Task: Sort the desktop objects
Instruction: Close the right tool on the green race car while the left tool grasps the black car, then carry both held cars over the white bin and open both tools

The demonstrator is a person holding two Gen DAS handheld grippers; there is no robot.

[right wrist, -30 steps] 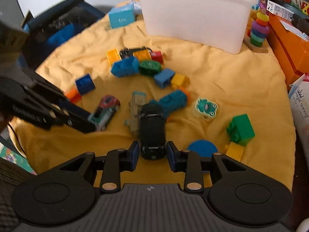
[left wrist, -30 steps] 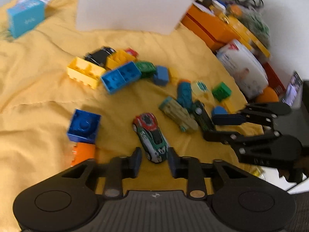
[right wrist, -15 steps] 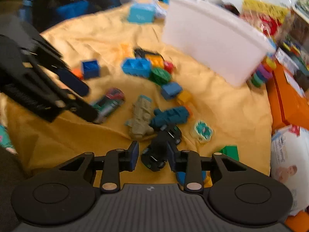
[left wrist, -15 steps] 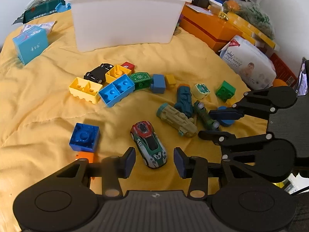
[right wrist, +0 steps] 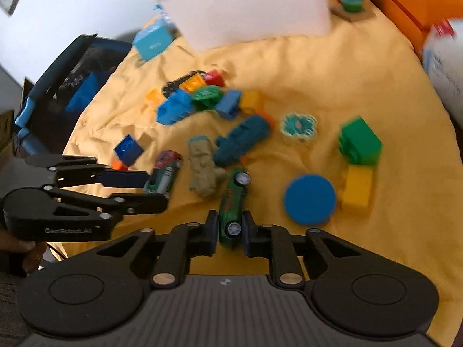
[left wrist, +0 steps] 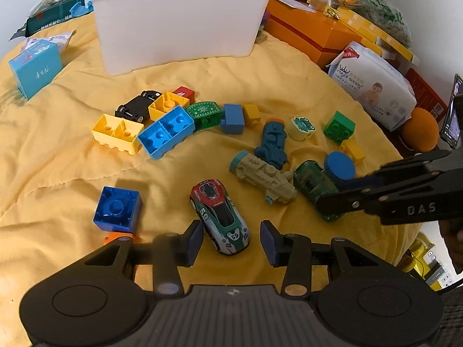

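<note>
Toys lie scattered on a yellow cloth [left wrist: 72, 173]. My left gripper [left wrist: 231, 241] is open, and the tail of a red, white and green race car [left wrist: 220, 214] numbered 59 sits between its pads without touching them. My right gripper [right wrist: 230, 228] is closing its jaws on a dark green toy car [right wrist: 231, 199], which lies on its side with both pads against it. From the left wrist that gripper [left wrist: 330, 195] reaches in from the right over the same green car [left wrist: 311, 180]. A white bin [left wrist: 179, 29] stands at the back.
Around the cars lie a tan toy train [left wrist: 263, 176], a teal one [left wrist: 272, 144], a blue disc [left wrist: 340, 166] and several bricks such as a blue one [left wrist: 118, 209]. An orange box [left wrist: 312, 31] and a wipes pack [left wrist: 373, 84] line the right edge.
The right gripper rolled and its jaws narrowed onto the green car, which turned from upright onto its side. The left jaws widened around the race car, then held still.
</note>
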